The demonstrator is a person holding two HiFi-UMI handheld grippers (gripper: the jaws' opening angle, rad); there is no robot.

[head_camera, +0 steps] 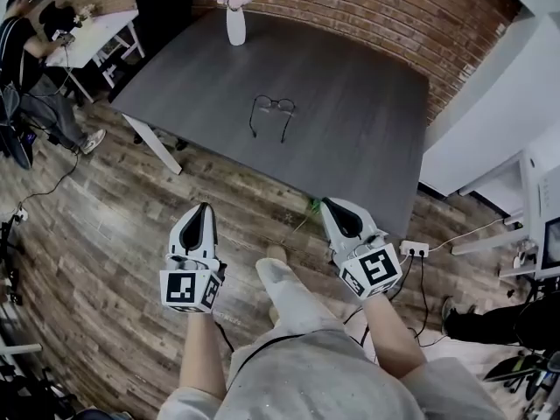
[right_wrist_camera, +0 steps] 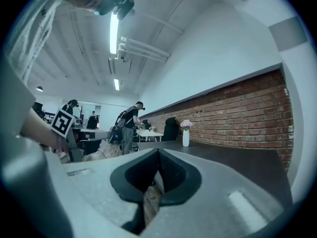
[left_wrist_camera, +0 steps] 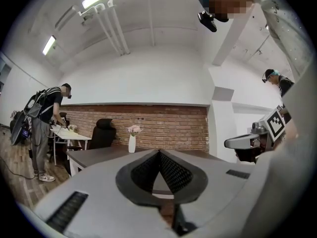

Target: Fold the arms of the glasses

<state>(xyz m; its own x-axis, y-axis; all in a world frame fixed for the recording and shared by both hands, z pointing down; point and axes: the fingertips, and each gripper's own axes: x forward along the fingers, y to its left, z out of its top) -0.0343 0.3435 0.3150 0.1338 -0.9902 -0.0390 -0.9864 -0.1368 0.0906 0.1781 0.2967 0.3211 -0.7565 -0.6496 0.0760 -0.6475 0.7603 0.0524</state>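
You hold your left gripper (head_camera: 206, 208) (left_wrist_camera: 159, 153) level above the brown wood-plank floor (head_camera: 105, 234), short of the table. Its two jaws are closed tip to tip with nothing between them. Your right gripper (head_camera: 326, 203) (right_wrist_camera: 158, 152) is level beside it, jaws likewise pressed together and empty. The thin dark wire-framed glasses (head_camera: 273, 114) lie near the middle of the dark grey rectangular table (head_camera: 367, 147), well apart from both grippers. Their lenses face away from you and both arms are spread open, pointing back toward you. A white ceramic vase of pink flowers (head_camera: 236, 20) (left_wrist_camera: 132, 142) (right_wrist_camera: 185, 135) stands upright at the table's far edge, by the red brick wall (head_camera: 367, 7).
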